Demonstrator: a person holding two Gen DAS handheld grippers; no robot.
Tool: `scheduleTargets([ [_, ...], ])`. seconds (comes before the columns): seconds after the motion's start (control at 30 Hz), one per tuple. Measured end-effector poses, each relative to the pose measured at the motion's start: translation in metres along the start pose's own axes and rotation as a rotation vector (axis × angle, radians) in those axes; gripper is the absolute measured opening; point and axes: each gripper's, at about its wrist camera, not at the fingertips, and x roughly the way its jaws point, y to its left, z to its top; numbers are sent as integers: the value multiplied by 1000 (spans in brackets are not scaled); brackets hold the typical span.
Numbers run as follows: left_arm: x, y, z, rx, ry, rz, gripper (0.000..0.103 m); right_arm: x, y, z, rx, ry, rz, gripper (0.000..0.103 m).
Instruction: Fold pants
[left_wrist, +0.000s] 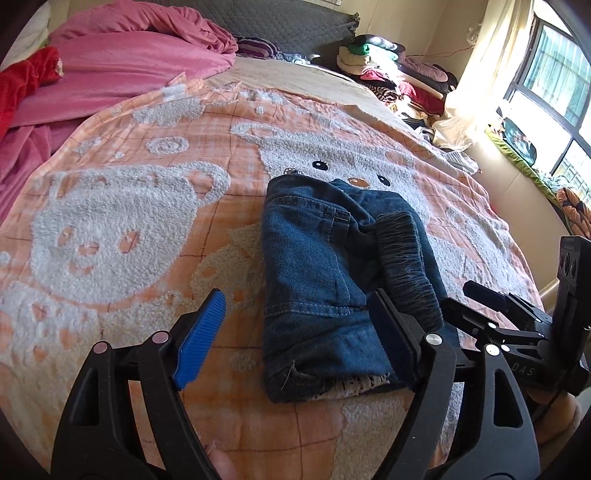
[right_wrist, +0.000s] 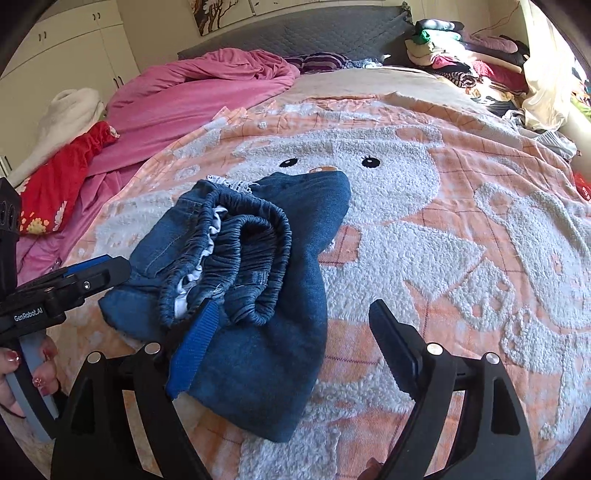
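Small blue denim pants (left_wrist: 325, 280) lie folded into a compact bundle on the orange-and-white bear blanket (left_wrist: 110, 229), their dark elastic waistband (left_wrist: 406, 266) on top. My left gripper (left_wrist: 297, 299) hovers open over the bundle's near edge, its pads clear of the cloth. In the right wrist view the pants (right_wrist: 303, 229) show the gathered waistband (right_wrist: 255, 251) and a white lace trim. My right gripper (right_wrist: 291, 308) is open just above the near right part of the bundle and holds nothing. Each gripper shows in the other's view: the right gripper (left_wrist: 498, 317) and the left gripper (right_wrist: 74, 277).
A pink quilt (left_wrist: 122, 66) and a red garment (left_wrist: 26, 81) lie at the far left of the bed. A pile of clothes (left_wrist: 391, 70) sits by the grey headboard (right_wrist: 314, 33). A window (left_wrist: 554, 85) is on the right, and a white wardrobe (right_wrist: 66, 48) at the back left.
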Motion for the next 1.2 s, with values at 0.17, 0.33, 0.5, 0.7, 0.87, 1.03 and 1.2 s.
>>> scheduleTargets([
  [0.17,-18,-3,-15,12,-16,12,84,-26,13,-12,-32,-46,-16,94],
  [0.33,-31,-8,-30,28,-21,21,91,-43,22,-23,-38,-66,-26,94],
  [0.5,-40,-10,-41,29,-26,22,94,-54,25,-33,-39,-76,-45,94],
  [0.7,-44,-15,-48,33,-24,25,94,-59,24,-41,-30,-74,-50,98],
  [0.87,-45,-15,-51,32,-21,32,94,-61,25,-43,-28,-70,-56,98],
  [1.03,-46,-14,-51,32,-22,39,94,-63,25,-47,-22,-69,-59,98],
  [1.2,-46,-14,-51,33,-20,38,94,-64,25,-49,-21,-63,-63,98],
])
